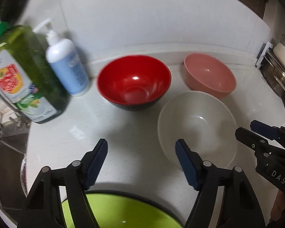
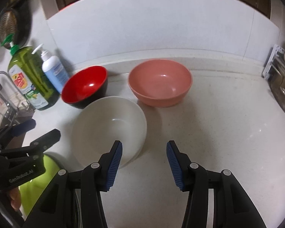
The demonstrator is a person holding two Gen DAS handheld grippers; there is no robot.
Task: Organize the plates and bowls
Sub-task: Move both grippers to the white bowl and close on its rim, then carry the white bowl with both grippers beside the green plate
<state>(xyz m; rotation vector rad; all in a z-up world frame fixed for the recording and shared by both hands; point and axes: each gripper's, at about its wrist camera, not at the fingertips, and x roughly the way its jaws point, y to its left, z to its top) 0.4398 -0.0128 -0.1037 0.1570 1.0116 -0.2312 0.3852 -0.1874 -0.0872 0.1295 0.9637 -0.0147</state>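
Note:
On the white counter [image 1: 123, 129] stand a red bowl with a black outside [image 1: 134, 81], a pink bowl [image 1: 209, 74] and a white bowl [image 1: 196, 127]. A lime-green bowl [image 1: 115, 210] sits at the near edge under my left gripper [image 1: 142, 146], which is open and empty. My right gripper [image 2: 144, 148] is open and empty, its left finger over the near rim of the white bowl [image 2: 108, 125]. The red bowl [image 2: 84, 86], pink bowl [image 2: 159, 81] and green bowl [image 2: 39, 178] show in the right wrist view too. Each gripper appears in the other's view.
A green dish-soap bottle [image 1: 22, 72] and a white-blue pump bottle [image 1: 66, 64] stand at the left by the sink and tap [image 2: 1, 87]. A metal rack with pots [image 1: 279, 70] is at the right. White wall behind.

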